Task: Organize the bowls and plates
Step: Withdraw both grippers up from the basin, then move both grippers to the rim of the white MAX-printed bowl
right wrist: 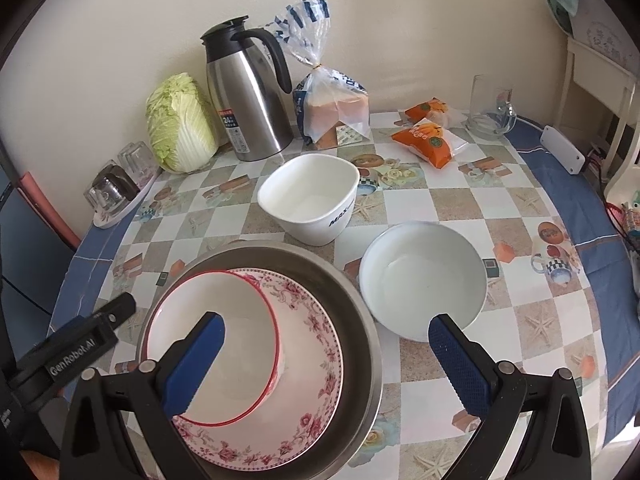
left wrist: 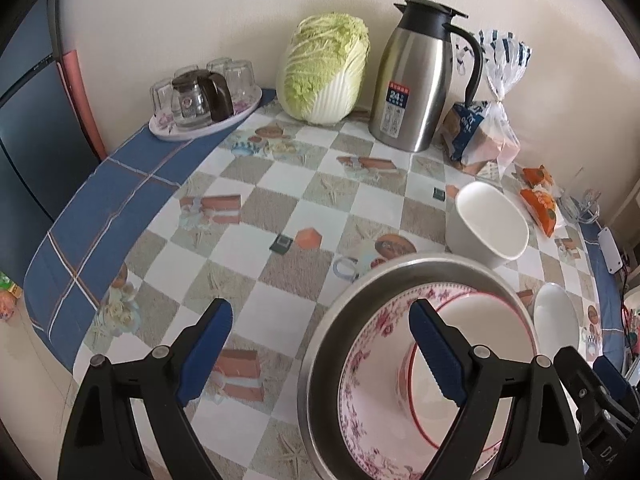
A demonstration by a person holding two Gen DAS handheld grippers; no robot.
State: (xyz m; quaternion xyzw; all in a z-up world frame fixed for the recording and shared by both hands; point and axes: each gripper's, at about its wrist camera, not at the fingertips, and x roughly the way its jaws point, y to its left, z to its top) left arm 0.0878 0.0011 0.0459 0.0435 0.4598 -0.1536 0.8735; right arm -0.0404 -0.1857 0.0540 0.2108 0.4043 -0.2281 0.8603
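A steel basin (right wrist: pixel 360 304) (left wrist: pixel 320 360) sits near the table's front edge. In it lies a pink floral plate (right wrist: pixel 316 332) (left wrist: pixel 360 364), and on that a red-rimmed white bowl (right wrist: pixel 240 320) (left wrist: pixel 472 320). A tall white squarish bowl (right wrist: pixel 312 196) (left wrist: pixel 490 224) stands behind the basin. A round white bowl (right wrist: pixel 420 276) (left wrist: pixel 556 316) stands to the basin's right. My left gripper (left wrist: pixel 320 320) is open and empty above the basin's left rim. My right gripper (right wrist: pixel 326 330) is open and empty over the basin's right side.
At the back stand a cabbage (left wrist: pixel 324 68), a steel thermos jug (left wrist: pixel 420 76), a bagged bread loaf (right wrist: pixel 332 112), orange snack packets (right wrist: pixel 428 140), a glass mug (right wrist: pixel 490 108) and a tray of glasses (left wrist: pixel 204 96). A white power adapter (right wrist: pixel 562 150) lies at the right edge.
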